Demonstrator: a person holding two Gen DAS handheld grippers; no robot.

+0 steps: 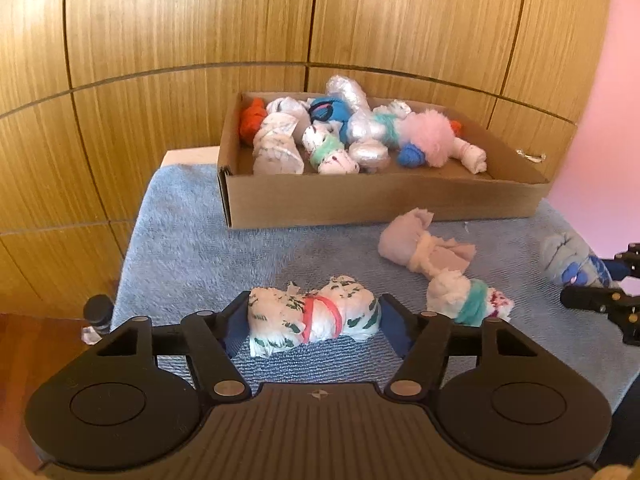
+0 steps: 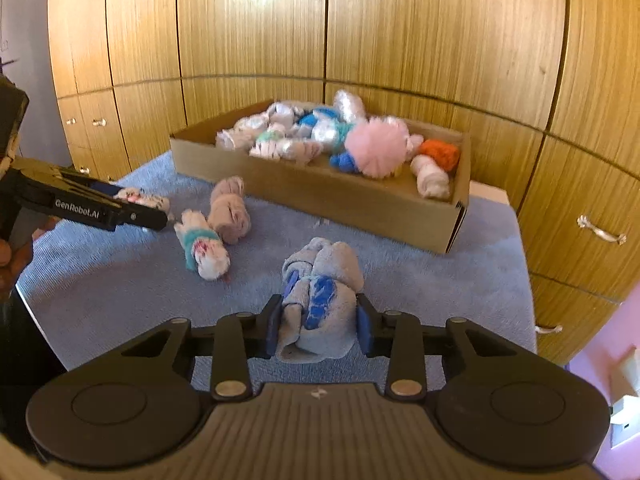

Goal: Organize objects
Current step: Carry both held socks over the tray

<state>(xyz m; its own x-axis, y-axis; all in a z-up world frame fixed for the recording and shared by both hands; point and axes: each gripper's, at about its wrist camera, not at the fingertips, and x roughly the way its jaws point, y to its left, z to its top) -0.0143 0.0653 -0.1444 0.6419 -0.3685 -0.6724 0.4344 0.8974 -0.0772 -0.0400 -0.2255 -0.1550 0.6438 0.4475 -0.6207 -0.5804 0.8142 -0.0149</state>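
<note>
**2 bundles bracketed, box lying ahead**

A white sock bundle with green print and a red band (image 1: pixel 314 320) was seen lying on the blue towel (image 1: pixel 180 248), set crosswise between the fingers of the left gripper (image 1: pixel 314 322). Its long axis ran from one blue pad to the other, so the pads faced its 2 ends. The jaws were spread wide and appeared to be just meeting those ends; whether any squeeze had been applied could not be told.

In the right wrist view, a grey-blue sock roll with blue patches (image 2: pixel 320 304) was held between the pads of the right gripper (image 2: pixel 320 326), which were drawn in against its sides. Its long axis ran forward, away from the camera.

The cardboard box (image 1: pixel 384 200), already filled with many tied bundles, was found straight ahead of both grippers at the far side of the towel, before the wooden cupboard doors (image 1: pixel 192 20). The right gripper was judged the nearer to a finished grasp, so its roll would probably be carried forward first.

2 more bundles were left loose on the towel between the grippers: a pale pink one (image 1: pixel 420 246) and a white one with a teal band (image 1: pixel 468 300), touching each other.
</note>
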